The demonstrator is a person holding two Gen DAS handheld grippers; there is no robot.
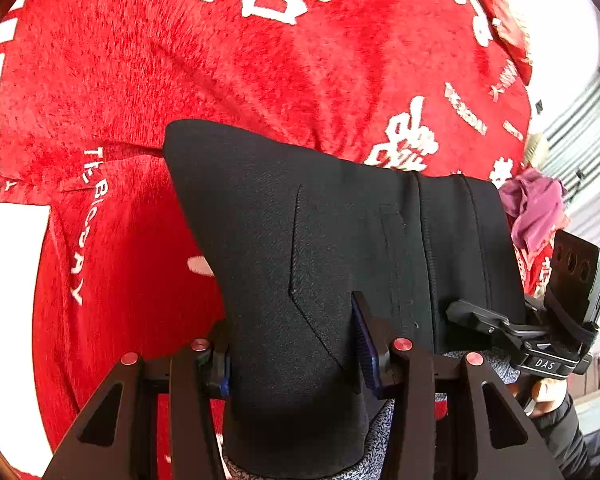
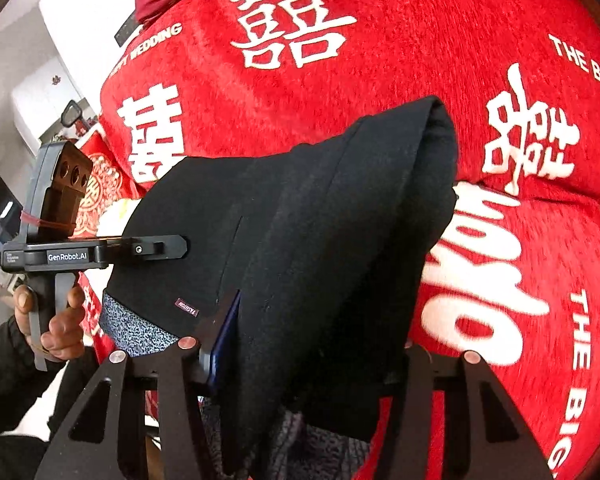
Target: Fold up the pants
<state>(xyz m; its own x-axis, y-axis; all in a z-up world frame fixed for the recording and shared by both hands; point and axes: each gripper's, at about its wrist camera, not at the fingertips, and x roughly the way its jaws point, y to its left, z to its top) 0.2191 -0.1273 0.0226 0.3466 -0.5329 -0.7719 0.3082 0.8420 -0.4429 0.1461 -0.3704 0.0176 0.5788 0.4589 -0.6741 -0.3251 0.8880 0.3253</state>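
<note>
Left wrist view. The black woven pants (image 1: 340,248), already doubled into a thick bundle, are seen gripped by the left claw (image 1: 296,344); its blue-padded fingers (image 1: 366,344) are pressed against both sides of the cloth, so the claw is clenched on the pants. The bundle is held above a red plush bed cover with white characters (image 1: 180,80); whether its far edge touches the cover cannot be told. The grip appears to be taken near the waist end, where a grey speckled lining (image 1: 380,428) is exposed, so that the layers are kept aligned. At the right edge of the bundle the right claw (image 1: 472,316) is seen from the side, lying against the cloth. A pink crumpled cloth (image 1: 534,210) lies beyond, near the cover's edge.

Right wrist view. The right claw (image 2: 312,356) is shown closed on the same pants (image 2: 320,220); one blue pad is visible, the other finger is hidden by cloth. The folded edge (image 2: 440,148) is rounded and points away. The left claw (image 2: 156,248) is seen at the opposite side, worked by the left hand (image 2: 56,320). Broad open cover is available ahead and to the right for laying the bundle down; the bed's edge and room clutter lie to the left.
</note>
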